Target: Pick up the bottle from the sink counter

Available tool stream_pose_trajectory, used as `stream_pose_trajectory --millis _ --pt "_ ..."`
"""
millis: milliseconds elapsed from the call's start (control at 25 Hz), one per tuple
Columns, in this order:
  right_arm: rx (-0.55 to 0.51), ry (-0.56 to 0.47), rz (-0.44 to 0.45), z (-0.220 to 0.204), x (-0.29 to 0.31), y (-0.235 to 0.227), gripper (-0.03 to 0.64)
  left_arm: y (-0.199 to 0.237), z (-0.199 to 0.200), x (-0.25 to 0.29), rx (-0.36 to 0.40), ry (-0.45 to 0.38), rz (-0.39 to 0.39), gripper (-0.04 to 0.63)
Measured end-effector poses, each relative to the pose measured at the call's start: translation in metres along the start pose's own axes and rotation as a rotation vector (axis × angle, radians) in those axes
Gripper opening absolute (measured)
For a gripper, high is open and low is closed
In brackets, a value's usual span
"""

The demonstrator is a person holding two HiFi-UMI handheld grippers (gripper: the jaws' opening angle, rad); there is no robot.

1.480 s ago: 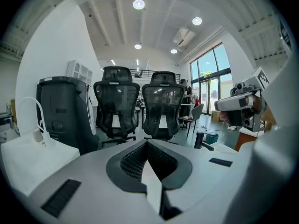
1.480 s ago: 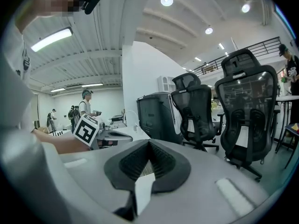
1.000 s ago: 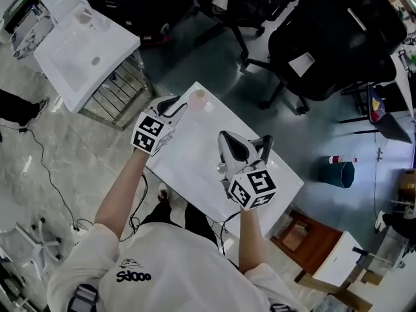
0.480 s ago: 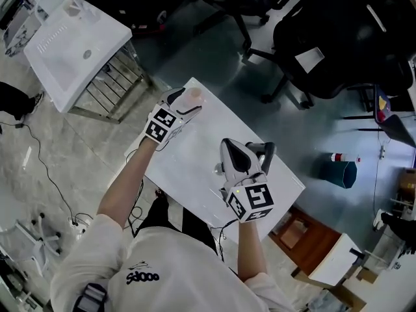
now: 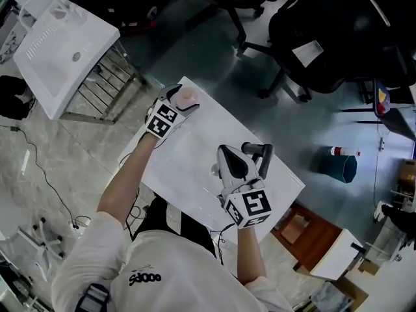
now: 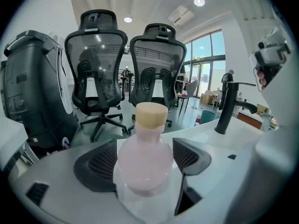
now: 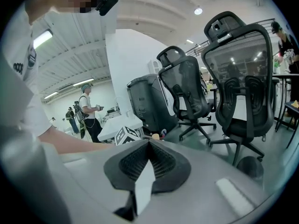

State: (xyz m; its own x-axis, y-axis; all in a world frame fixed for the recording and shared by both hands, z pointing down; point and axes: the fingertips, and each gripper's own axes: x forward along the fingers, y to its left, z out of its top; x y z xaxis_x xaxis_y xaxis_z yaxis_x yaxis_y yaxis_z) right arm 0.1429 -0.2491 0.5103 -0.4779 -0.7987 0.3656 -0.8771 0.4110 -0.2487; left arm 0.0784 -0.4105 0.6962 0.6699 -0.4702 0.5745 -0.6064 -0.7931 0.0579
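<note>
A small pale pink bottle (image 5: 187, 97) with a tan cap stands upright at the far left corner of the white sink counter (image 5: 195, 158). In the left gripper view the bottle (image 6: 145, 157) fills the space between the two black pads. My left gripper (image 5: 186, 101) straddles it; its jaws have just been opening and stand wide, with a sliver of room beside the right pad. My right gripper (image 5: 222, 151) hovers over the counter's middle, next to the black faucet (image 5: 257, 151), with its pads (image 7: 161, 160) pressed together on nothing.
Black office chairs (image 5: 338, 38) stand beyond the counter and show in the left gripper view (image 6: 96, 64). A second white sink unit (image 5: 65, 51) is at the upper left, and a teal bin (image 5: 341, 168) at the right. A dark machine (image 6: 32, 87) stands left of the chairs.
My left gripper has moved forward and down to the bottle and opened around it. The right gripper has sunk a little over the counter.
</note>
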Motion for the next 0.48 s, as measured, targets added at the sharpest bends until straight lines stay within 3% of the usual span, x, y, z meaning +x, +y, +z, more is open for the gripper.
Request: stream_pose_trajectory --millis 280,480 --pt "0.005 -0.007 -0.033 -0.004 0.0 -0.007 0.009 -0.002 0.001 0.013 0.003 -0.006 -0.03 0.376" --pt "0.019 -0.008 -0.051 -0.005 0.0 -0.01 0.009 -0.003 -0.003 0.019 0.024 0.038 -0.015 0.387"
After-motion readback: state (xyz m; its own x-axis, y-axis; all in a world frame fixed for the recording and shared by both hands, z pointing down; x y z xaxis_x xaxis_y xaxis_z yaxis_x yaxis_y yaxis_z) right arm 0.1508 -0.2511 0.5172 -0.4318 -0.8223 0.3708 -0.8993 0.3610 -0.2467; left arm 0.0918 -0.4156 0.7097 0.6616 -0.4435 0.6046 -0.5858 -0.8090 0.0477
